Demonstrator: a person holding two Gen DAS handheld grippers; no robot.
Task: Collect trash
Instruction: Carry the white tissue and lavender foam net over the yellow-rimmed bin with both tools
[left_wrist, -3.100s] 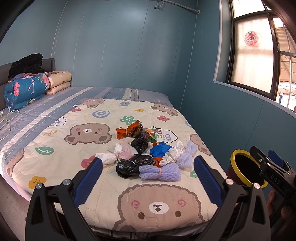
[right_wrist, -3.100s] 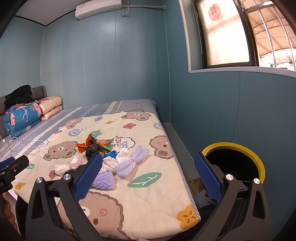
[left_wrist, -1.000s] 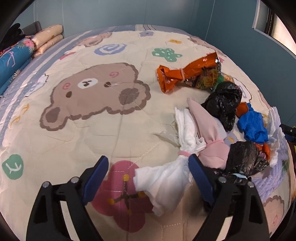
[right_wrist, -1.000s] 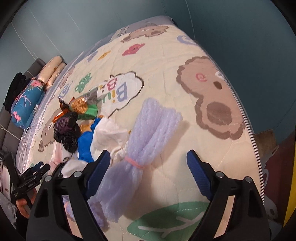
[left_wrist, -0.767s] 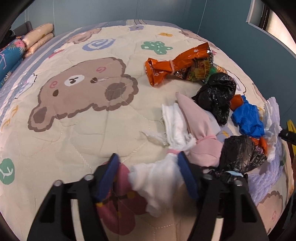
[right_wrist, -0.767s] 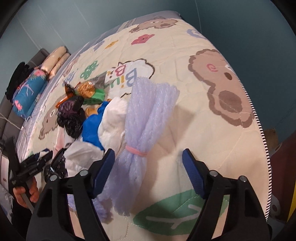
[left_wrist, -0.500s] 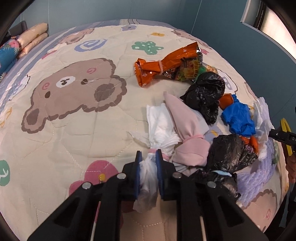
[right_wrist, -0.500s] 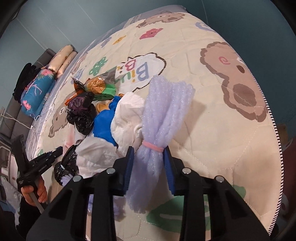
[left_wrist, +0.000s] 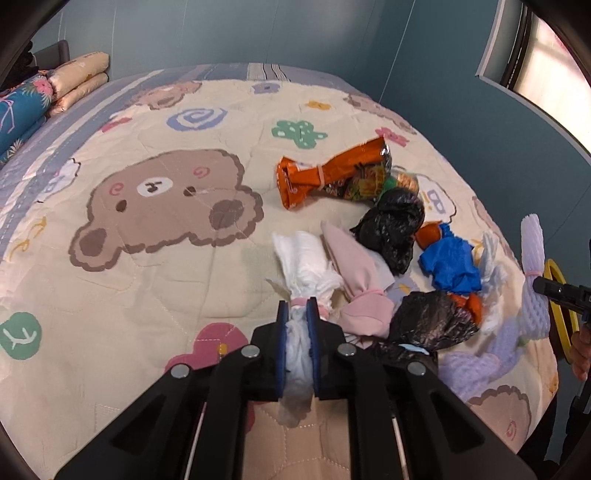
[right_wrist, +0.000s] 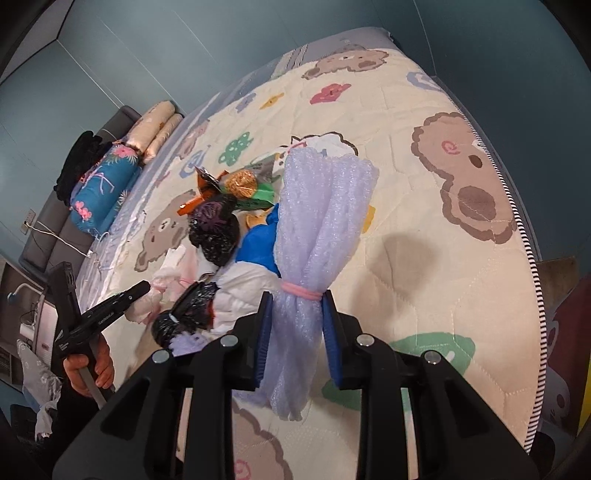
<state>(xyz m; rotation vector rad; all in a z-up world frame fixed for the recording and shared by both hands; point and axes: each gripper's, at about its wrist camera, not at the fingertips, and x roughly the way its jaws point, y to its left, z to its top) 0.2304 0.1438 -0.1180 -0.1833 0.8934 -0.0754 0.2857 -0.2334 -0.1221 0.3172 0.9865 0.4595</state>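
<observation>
Both tongs just finished closing: left gripper (left_wrist: 295, 314) is pinching the white rag bundle (left_wrist: 301, 269), right gripper (right_wrist: 295, 306) is squeezing the purple foam net (right_wrist: 317, 229) at its waist.

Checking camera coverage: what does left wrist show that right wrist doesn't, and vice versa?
Left wrist only: the left gripper shut on the white bundle, the pink bundle beside it, and a yellow bin rim past the bed edge.

Right wrist only: the right gripper shut on the purple foam net, and the hand holding the other gripper.

Both: the bear quilt, orange wrapper, blue bag, black bags.
</observation>
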